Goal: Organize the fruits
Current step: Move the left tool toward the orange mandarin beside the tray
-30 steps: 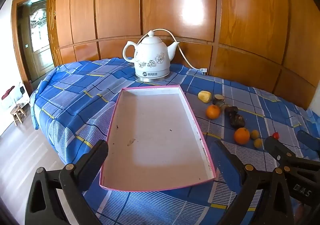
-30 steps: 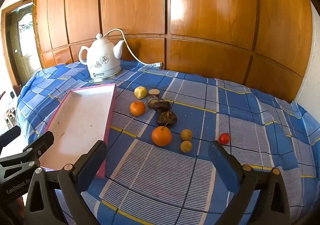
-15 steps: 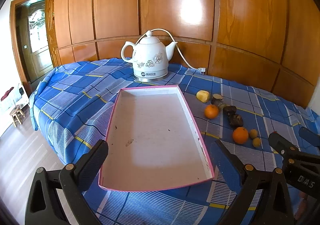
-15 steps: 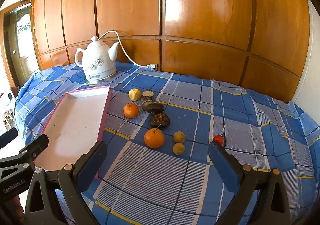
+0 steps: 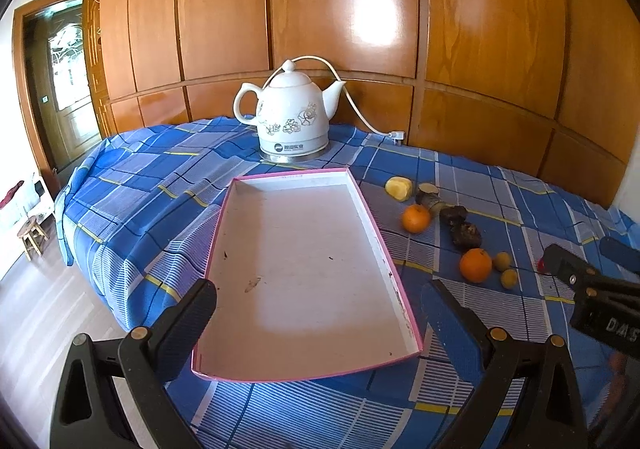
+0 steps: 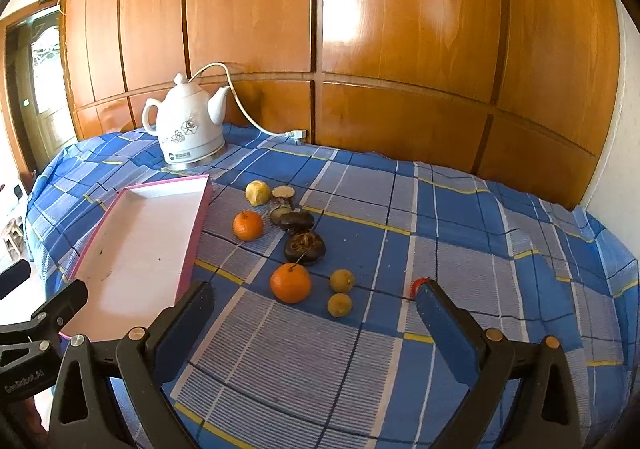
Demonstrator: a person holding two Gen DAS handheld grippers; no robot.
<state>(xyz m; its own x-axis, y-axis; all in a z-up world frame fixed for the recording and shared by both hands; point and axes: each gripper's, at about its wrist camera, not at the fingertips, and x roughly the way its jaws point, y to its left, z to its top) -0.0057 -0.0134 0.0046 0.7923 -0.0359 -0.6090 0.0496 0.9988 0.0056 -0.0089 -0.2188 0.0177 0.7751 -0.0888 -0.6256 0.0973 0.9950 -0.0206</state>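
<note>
With both claws open and empty, we lower the right claw [image 6: 310,307] squarely over the near orange [image 6: 291,282], lying on the table [image 6: 460,249] right of the empty pink-rimmed tray [image 6: 196,225], and close gently.

The scene is being viewed from low above the blue plaid tablecloth [image 5: 168,209], toward the wood-panelled wall [image 5: 344,9]. The left wrist view is being centred over the shallow pink-rimmed white tray [image 5: 376,225], seen close. The right wrist view is being aimed further right, at the scattered fruit. The tray [image 6: 192,237], white ceramic kettle [image 5: 290,121] [image 6: 188,129] and nearer orange [image 5: 475,265] [image 6: 290,282] are being shared by both.
</note>
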